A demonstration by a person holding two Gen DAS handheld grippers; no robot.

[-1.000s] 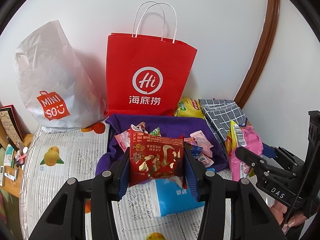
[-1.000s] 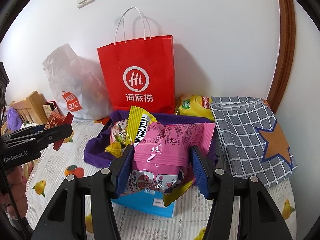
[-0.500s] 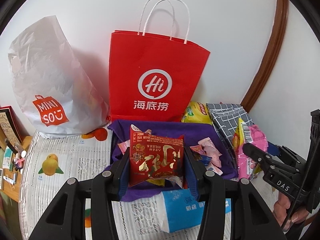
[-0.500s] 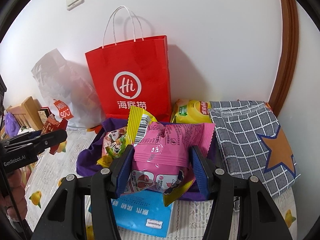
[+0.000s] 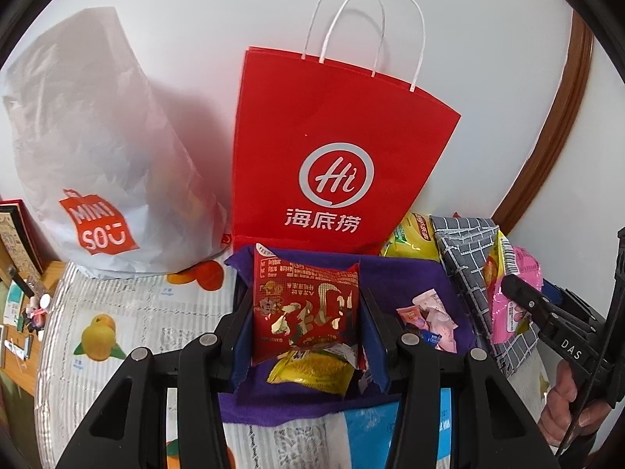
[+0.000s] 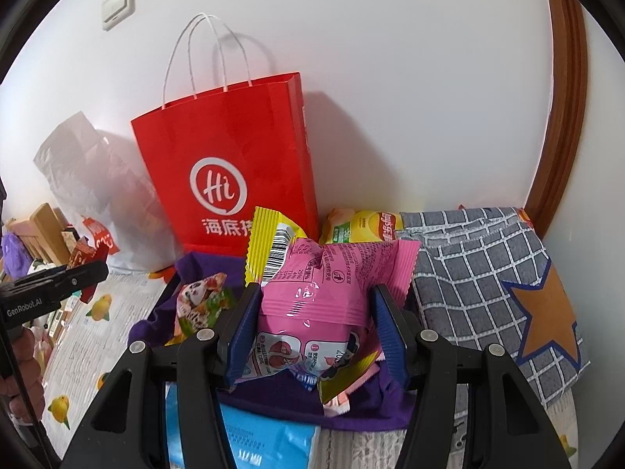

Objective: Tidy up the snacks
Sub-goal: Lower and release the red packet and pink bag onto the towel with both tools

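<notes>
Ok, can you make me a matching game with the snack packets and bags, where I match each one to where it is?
Things:
1. red snack packet
2. pink snack packet
3. red paper bag
4. yellow chip bag

Places:
A. standing against the wall
B. in the right tongs
C. lying beside the red paper bag, next to the checked cloth
D. in the left tongs

Pairs: 1-D, 2-B, 3-A, 4-C

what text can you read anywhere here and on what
"Hi" and "海底捞": red bag
"MINISO": white bag
"DAS": right gripper
"GenRobot.AI": left gripper
"Lay's" logo: yellow chip bag
Print on red packet and pink packet: too small to read
</notes>
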